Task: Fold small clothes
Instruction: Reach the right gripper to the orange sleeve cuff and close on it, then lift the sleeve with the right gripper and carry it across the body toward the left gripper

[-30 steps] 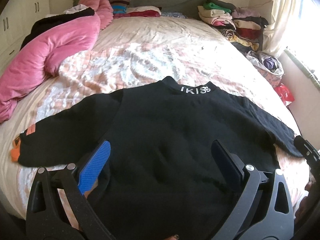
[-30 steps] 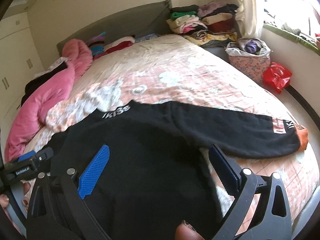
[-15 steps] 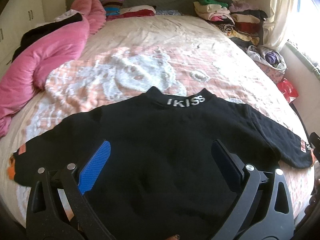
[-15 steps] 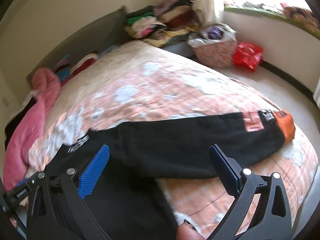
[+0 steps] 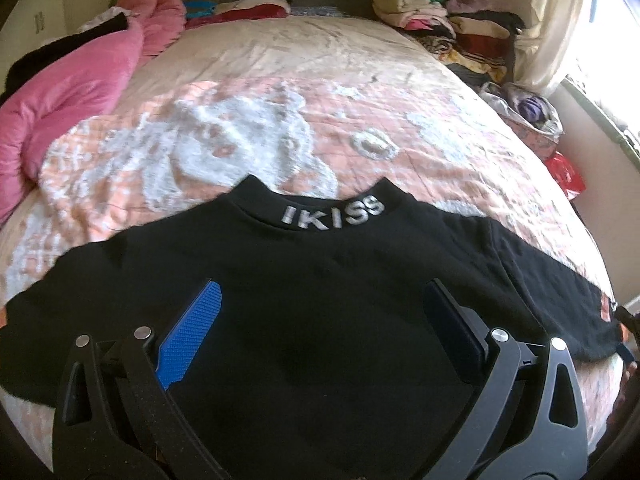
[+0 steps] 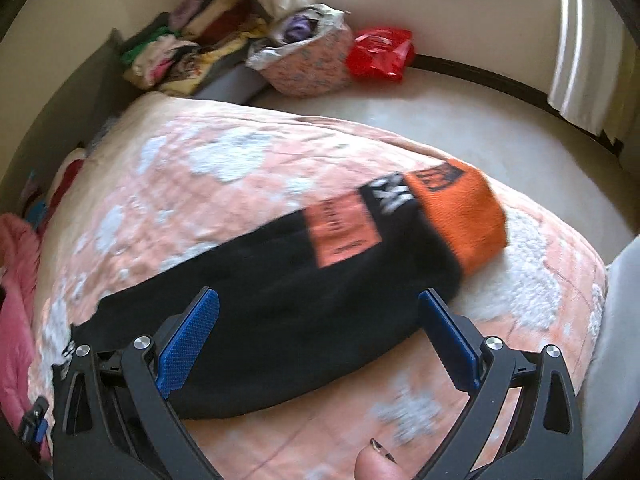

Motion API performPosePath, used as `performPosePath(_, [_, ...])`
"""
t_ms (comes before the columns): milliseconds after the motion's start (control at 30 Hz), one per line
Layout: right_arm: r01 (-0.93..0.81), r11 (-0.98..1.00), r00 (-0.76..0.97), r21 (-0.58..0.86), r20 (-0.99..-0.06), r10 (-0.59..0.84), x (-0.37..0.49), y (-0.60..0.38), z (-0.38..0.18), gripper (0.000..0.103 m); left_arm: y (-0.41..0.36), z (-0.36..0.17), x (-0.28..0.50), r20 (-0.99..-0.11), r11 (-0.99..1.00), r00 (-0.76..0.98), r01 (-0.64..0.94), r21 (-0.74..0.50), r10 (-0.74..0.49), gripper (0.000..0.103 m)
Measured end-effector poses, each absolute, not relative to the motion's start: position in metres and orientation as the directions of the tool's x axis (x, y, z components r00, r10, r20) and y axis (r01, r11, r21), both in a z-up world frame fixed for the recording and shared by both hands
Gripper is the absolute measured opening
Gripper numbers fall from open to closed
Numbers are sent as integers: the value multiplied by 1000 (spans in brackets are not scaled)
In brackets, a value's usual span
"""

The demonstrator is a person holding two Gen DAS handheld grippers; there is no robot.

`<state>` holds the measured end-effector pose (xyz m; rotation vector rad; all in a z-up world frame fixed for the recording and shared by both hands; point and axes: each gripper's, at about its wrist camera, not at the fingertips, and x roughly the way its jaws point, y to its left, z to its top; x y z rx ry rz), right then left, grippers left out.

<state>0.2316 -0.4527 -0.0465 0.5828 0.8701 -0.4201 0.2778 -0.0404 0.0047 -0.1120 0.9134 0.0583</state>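
Observation:
A small black sweater [image 5: 320, 280] with "IKISS" on its collar [image 5: 332, 214] lies spread flat on the bed, sleeves out to both sides. My left gripper [image 5: 320, 300] is open and empty, just above the sweater's chest. My right gripper [image 6: 318, 304] is open and empty, over the sweater's right sleeve [image 6: 280, 300], a little short of its orange cuff [image 6: 460, 212]. The sleeve lies between the open jaws. The left sleeve's end is cut off at the left wrist view's edge.
The bed has a peach and white quilt [image 5: 280, 128]. A pink duvet [image 5: 72, 92] lies at its left. Stacks of folded clothes [image 5: 440, 28] stand at the far right. On the floor beside the bed are a floral basket [image 6: 312, 60] and a red bag [image 6: 378, 52].
My left gripper has moved forward and lower over the sweater's chest. My right gripper has swung right along the right sleeve toward its orange cuff. Both stay open.

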Motion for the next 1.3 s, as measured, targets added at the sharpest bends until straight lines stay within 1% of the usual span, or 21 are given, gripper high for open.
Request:
performPosePath(67, [584,752,572,306,-812,-113,231,-463,-54,99,-44,-3,277,-791,995,612,-87,-47,16,95])
performPosePath(133, [581,738,580,344,-811,-78,232,-470,-61,99,-44,-11,276,-794,996,608,-81,-47,12,95])
performPosePath(233, [593,721,586,359,-806,-80,228,-470,-60,99,-40,-20,274,-798,996,603,-79,-47,10,95])
performPosePath(300, [600,697,608,393,-790,-78,216,-470,-54,99,-36,-23,273,-799,996,601,-79,-40,16,95])
performPosePath(400, [640,673,600,372,-789,-134,205,-481,-53,99,-27,-24,273,-795,995,607,-93,-36,28,95])
performPosePath(500, [674,628,578,389,-807,-120,206,-496,-68,99,-19,-23,273,-792,994,610,-100,-50,22,95])
performPosePath(600, [669,606,603,430,-791,-104,211,-504,-78,98,-11,-20,273,-788,993,615,-111,-48,30,95])
performPosePath(667, [646,603,645,469,-757,-102,211,-506,-75,76,-4,-18,273,-787,991,617,-117,-57,28,95])
performPosePath(733, [651,601,644,463,-756,-115,215,-508,-73,29,5,-15,273,-784,989,619,-132,-66,30,95])
performPosePath(767, [629,604,668,489,-738,-99,216,-508,-71,18,9,-13,273,-784,988,620,-138,-74,28,95])
performPosePath(800, [604,610,690,513,-719,-78,217,-508,-69,13,12,-11,273,-784,987,621,-141,-82,24,95])
performPosePath(1000, [428,712,814,557,-579,-37,214,-480,-19,12,30,10,265,-758,973,651,-146,-181,-44,95])
performPosePath(1067, [373,736,839,565,-544,-8,214,-466,-2,12,31,16,262,-752,972,658,-145,-183,-44,95])
performPosePath(1200, [259,785,871,562,-488,62,217,-433,26,12,29,28,256,-740,974,668,-106,-202,-81,95])
performPosePath(1300, [165,820,884,549,-451,123,217,-402,45,12,35,33,250,-732,964,669,-87,-250,-129,95])
